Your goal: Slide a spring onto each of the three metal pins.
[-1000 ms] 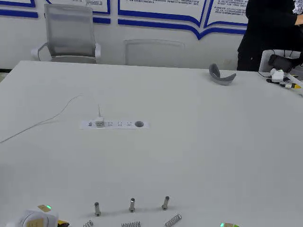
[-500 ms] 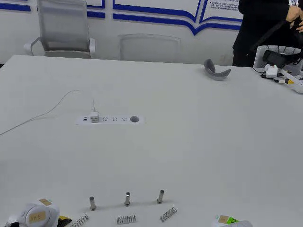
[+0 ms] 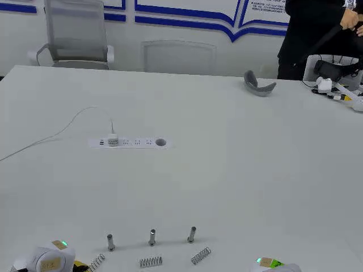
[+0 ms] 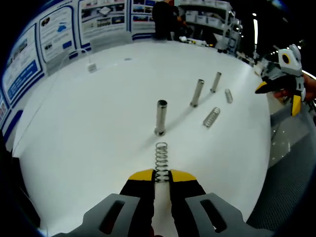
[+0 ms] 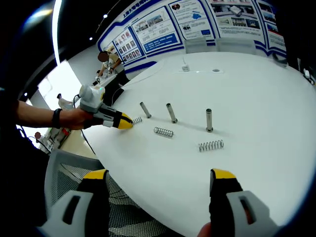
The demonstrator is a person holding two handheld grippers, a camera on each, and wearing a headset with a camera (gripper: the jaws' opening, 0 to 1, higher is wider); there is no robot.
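The left gripper point(image 4: 161, 177) has reached the nearest spring point(image 4: 161, 154), jaws now pinching its near end, a pin point(image 4: 161, 117) just ahead of them; the right gripper point(image 5: 160, 178) waits, jaws spread; threading looks ready to start

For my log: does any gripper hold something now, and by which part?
The left gripper pinches the nearest spring by its near end; the right gripper is open, empty.
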